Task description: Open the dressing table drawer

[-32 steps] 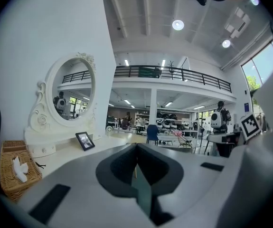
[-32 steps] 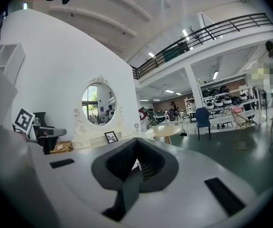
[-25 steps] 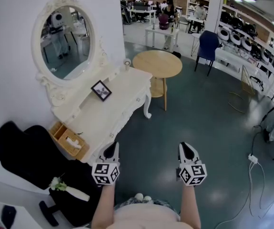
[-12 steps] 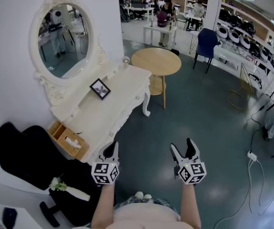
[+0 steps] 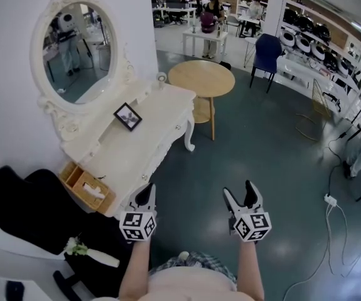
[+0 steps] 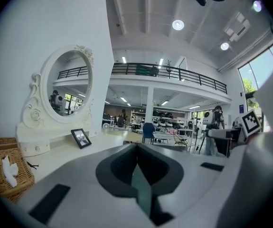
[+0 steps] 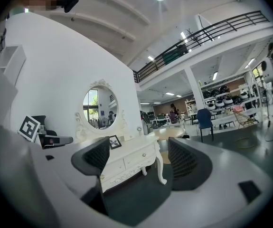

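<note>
The white dressing table (image 5: 136,149) stands against the wall at the left, ahead of my left gripper (image 5: 146,192). In the right gripper view its front face shows two drawers (image 7: 127,161) with small knobs, both pushed in. My left gripper (image 6: 136,148) is shut with nothing in it, level with the tabletop's near end. My right gripper (image 5: 239,192) hangs over the green floor, well clear of the table. Its jaws are opening, with nothing between them (image 7: 138,147).
On the table stand an oval mirror (image 5: 76,49), a small photo frame (image 5: 128,116) and a wicker basket (image 5: 86,187). A black chair (image 5: 23,212) sits at the near left. A round wooden table (image 5: 201,79) stands past the dresser. Cables (image 5: 331,200) lie at the right.
The right gripper's jaws have gone from shut to wide apart. The left gripper stays shut, and neither hand has shifted.
</note>
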A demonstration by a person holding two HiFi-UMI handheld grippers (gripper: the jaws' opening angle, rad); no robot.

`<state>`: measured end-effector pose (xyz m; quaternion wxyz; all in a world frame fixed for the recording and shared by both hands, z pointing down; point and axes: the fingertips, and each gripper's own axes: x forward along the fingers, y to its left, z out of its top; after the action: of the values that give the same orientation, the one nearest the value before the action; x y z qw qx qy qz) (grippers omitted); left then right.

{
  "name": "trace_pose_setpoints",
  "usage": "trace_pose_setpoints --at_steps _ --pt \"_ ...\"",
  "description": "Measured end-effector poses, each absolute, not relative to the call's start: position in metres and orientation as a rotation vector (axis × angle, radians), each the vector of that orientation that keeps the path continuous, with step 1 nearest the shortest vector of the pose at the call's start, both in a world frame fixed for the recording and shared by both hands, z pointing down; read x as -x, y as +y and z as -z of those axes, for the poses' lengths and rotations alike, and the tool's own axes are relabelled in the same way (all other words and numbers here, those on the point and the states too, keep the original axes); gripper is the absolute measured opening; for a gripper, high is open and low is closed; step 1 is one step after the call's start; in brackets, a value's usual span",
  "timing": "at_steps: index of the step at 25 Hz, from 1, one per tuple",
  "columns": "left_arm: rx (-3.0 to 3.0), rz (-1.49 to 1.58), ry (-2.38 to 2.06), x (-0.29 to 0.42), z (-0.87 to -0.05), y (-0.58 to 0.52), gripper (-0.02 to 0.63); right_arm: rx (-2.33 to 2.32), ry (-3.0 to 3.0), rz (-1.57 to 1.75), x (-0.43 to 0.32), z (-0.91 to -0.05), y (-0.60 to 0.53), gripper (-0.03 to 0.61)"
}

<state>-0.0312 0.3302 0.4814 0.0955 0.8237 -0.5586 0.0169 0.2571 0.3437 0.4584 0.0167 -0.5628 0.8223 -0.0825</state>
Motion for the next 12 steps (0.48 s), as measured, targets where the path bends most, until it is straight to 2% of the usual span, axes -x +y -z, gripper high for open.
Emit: trace_pose_setpoints --at_steps 12 --pt "-2.434 -0.054 -1.666 0.042 -0.486 0.300 0.028 1.749 2.552 0.296 -0.250 -0.470 0.313 0.383"
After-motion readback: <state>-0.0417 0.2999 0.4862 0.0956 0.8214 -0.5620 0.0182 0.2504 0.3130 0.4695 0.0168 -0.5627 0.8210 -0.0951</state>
